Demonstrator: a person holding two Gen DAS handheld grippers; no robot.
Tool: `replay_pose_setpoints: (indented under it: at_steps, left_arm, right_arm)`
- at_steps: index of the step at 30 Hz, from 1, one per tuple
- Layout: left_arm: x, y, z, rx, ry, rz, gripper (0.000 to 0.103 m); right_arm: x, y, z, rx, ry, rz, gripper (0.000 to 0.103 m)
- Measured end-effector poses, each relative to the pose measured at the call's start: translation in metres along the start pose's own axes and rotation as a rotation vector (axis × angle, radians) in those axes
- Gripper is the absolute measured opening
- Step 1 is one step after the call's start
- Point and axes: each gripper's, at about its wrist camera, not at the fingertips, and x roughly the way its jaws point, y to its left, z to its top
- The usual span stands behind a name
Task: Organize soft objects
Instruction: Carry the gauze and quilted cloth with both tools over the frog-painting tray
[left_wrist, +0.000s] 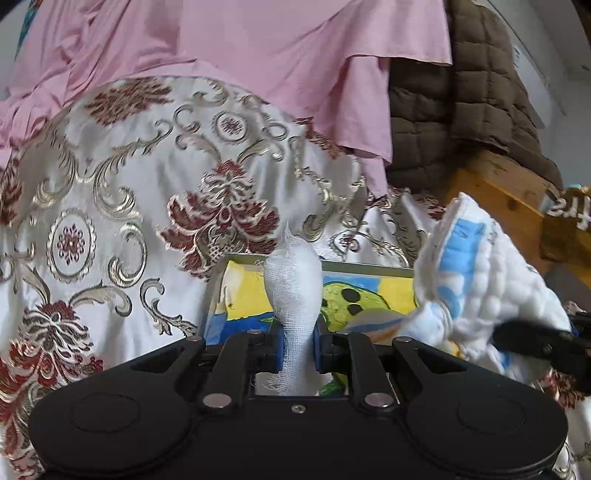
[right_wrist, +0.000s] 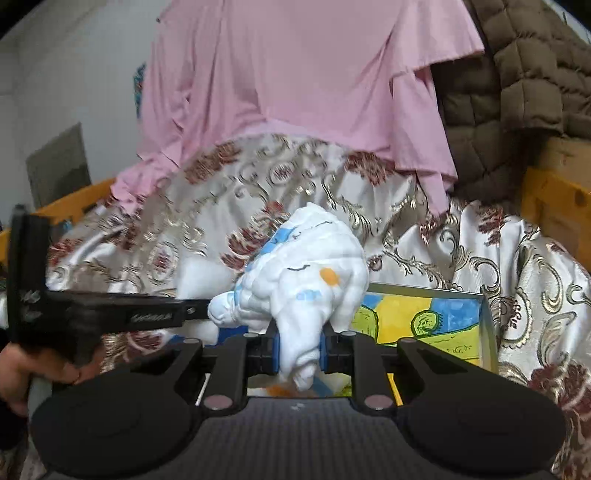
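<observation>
Nearest us, our left gripper (left_wrist: 298, 347) is clamped on a white gauze roll (left_wrist: 293, 284), which stands upright between the blue pads (left_wrist: 276, 350). Our right gripper (right_wrist: 299, 350) is clamped on a bunched white quilted cloth (right_wrist: 314, 266) with blue and orange print. Both items hang over a painted box (left_wrist: 369, 291) just beyond the fingers. The box rests on a floral brocade cover (left_wrist: 129, 192). Farther back lie a pink sheet (left_wrist: 258, 48) and, at far right, a brown quilted jacket (left_wrist: 461, 96).
</observation>
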Motion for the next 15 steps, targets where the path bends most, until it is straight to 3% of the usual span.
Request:
replay_pose_setpoints:
  at_steps: [7, 10, 15]
  left_arm:
    - [0.029, 0.030, -0.005, -0.179, 0.060, -0.028, 0.016]
    - [0.038, 0.034, -0.008, -0.176, 0.098, 0.022, 0.016]
    - [0.044, 0.039, -0.012, -0.200, 0.128, -0.006, 0.016]
  right_arm:
    - [0.059, 0.005, 0.010, -0.030, 0.133, -0.059, 0.021]
    - [0.079, 0.007, 0.011, -0.046, 0.169, -0.099, 0.021]
    - [0.101, 0.012, 0.011, -0.045, 0.197, -0.129, 0.021]
